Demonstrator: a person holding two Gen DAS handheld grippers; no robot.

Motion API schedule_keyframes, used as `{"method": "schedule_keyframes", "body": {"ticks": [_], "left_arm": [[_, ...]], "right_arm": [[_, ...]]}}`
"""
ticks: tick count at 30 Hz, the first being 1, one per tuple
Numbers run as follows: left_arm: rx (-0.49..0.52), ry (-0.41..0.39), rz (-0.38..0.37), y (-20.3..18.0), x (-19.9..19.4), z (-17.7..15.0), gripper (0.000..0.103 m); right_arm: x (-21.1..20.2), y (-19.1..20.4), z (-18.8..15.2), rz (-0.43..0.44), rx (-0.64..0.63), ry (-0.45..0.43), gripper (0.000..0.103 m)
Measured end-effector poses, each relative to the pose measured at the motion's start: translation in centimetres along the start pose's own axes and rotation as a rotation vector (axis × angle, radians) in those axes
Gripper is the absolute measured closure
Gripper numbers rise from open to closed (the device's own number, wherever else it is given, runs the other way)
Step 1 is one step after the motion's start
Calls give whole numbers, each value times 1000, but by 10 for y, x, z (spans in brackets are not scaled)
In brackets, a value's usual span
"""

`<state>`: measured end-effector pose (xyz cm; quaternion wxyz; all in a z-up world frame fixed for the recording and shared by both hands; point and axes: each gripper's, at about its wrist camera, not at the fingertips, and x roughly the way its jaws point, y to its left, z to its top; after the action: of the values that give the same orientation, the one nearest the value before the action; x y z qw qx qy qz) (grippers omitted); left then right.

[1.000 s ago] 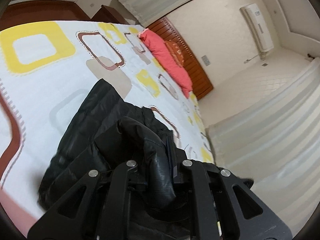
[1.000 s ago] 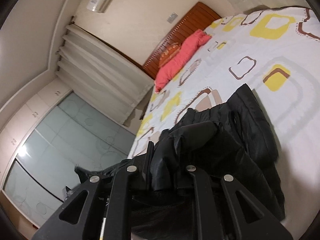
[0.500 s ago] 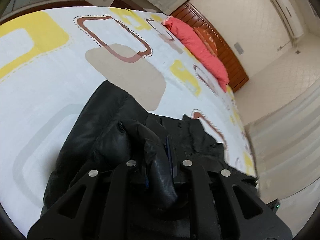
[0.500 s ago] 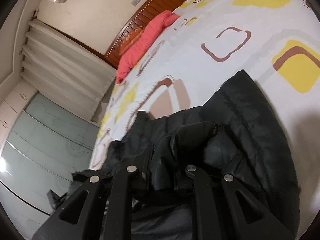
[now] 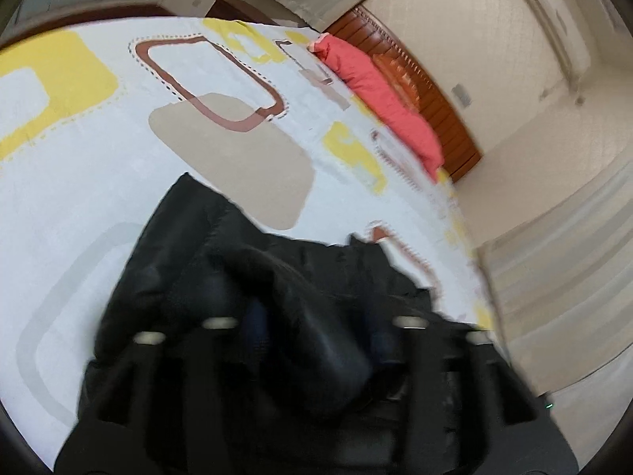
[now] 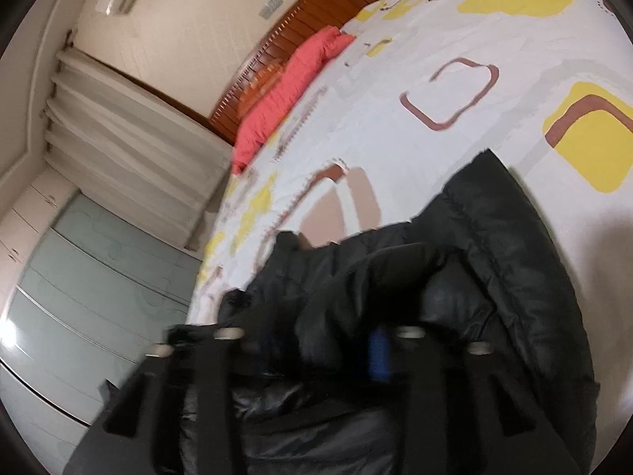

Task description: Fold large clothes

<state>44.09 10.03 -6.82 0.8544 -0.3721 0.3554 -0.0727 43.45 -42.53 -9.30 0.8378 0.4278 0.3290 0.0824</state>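
Presently, left claw point(image 5: 312, 340): held low over the bed, aimed along it toward the headboard; a fold of the black quilted puffer jacket point(image 5: 190, 261) is clamped between its fingers, though the picture is blurred. Right claw point(image 6: 320, 340): held likewise low, clamped on another bunched fold of the same jacket point(image 6: 514, 261).

Jacket: spread on the white bed cover with yellow and brown square print point(image 5: 99, 166), its bulk just ahead of and beneath both claws, with a raised ridge gathered at each grip.

Coral-red pillow point(image 5: 379, 91): laid at the far end against the dark wooden headboard point(image 5: 431, 91), well apart from the jacket.
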Motion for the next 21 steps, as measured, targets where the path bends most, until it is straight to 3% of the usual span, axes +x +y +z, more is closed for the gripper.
{"method": "schedule_keyframes", "body": {"ticks": [1,2,5,7,13,21], "left_arm": [[-22,-28,-6,-2,-6,2,16],[-39,-55,-12,-4,-12,4,13],[-62,-75,-59,-10,-30,10,13],[-52,-68,-52,-13,-37,9,13],[78,-8,54,-26,-25,-5,13],[210,33,193,-44,26,-1,13]], "right_arm": [[-8,4,0,-4,-4,-28,34],[-14,7,1,-5,-10,-44,32],[-27,15,2,0,-30,-59,32],[-32,23,-2,-14,-59,-53,32],[-11,53,-20,-139,-215,2,33],[59,94,-25,-308,-405,65,38]]}}
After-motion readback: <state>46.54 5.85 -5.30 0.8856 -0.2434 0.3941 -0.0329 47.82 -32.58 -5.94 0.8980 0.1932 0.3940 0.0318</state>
